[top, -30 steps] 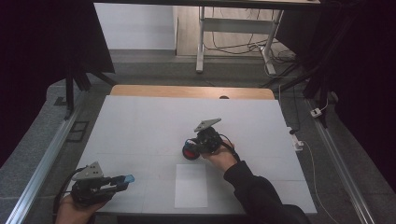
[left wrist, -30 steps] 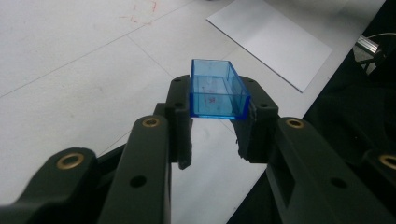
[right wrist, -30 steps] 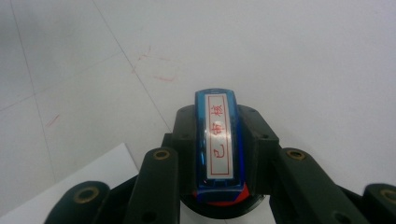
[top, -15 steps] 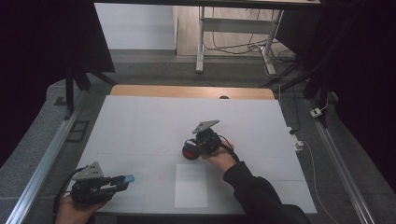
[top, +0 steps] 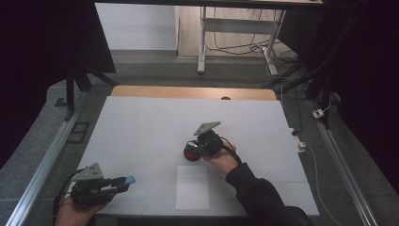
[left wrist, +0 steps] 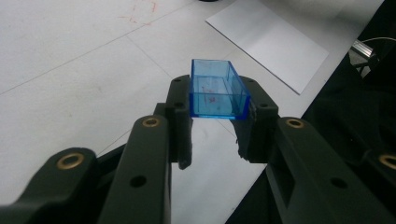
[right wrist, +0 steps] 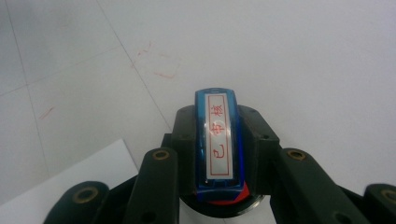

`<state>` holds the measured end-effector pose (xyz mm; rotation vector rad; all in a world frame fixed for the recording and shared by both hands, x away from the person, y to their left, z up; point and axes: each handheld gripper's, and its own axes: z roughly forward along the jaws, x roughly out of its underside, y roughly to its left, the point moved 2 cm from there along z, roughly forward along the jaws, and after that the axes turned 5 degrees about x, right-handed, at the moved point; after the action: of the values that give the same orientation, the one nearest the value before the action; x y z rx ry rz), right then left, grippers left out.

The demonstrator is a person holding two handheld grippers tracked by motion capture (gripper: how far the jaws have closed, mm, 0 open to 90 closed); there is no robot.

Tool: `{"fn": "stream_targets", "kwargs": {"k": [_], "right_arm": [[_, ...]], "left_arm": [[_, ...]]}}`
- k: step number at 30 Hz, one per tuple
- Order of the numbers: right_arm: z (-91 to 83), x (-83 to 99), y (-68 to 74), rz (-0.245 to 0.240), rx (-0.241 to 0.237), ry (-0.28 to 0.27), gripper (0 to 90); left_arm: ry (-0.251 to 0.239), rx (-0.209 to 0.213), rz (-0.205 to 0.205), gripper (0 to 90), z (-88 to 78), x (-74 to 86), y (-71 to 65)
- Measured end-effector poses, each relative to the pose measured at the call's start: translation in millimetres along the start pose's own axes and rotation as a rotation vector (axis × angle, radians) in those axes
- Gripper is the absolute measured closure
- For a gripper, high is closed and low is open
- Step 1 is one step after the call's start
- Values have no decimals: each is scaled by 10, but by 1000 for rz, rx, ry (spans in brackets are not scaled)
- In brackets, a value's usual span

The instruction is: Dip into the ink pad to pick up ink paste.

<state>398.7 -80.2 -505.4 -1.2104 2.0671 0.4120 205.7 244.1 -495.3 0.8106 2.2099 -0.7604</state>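
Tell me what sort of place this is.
Probably a lab or workshop set up for recording. A white-topped table stands between metal rails and dark curtains, loose cables lie on the floor behind, and each hand holds a gripper.

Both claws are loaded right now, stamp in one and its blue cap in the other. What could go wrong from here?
1. The left claw pinches the clear blue cap only at its near end, so the cap could twist or slip out.
2. The stamp in the right claw might smear red ink on the white table, which already shows red marks.
3. The paper sheet lies loose and may slide under stamping.
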Motion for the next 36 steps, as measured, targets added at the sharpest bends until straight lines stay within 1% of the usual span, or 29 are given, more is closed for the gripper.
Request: {"fn": "stream_targets", "kwargs": {"k": [6,11,14,18,26,30,33,36], "right_arm": [[-4,-12,6,-4,7,9,709],[-12,-9,-6,-2,8,4,709],[-16,-9,5,-1,10,-3,708],[-49,-30,20,-3,1,-22,708],[-181,-68,65,-20,-19,-40,708],[-268,-78,78,-18,-54,-55,708],[-326,-74,92,-32,-61,-58,708],[-383,-65,114,-34,-65,-62,708]], "left_arm": [[-2,8,-7,690,-3,1,12],[-7,15,-14,689,-9,1,21],[-7,16,-17,689,-6,-1,25],[-8,18,-20,689,-7,0,27],[-6,18,-13,688,-7,2,20],[-5,18,-12,689,-8,3,19],[-7,19,-12,688,-10,4,18],[-6,19,-12,688,-9,4,19]]}}
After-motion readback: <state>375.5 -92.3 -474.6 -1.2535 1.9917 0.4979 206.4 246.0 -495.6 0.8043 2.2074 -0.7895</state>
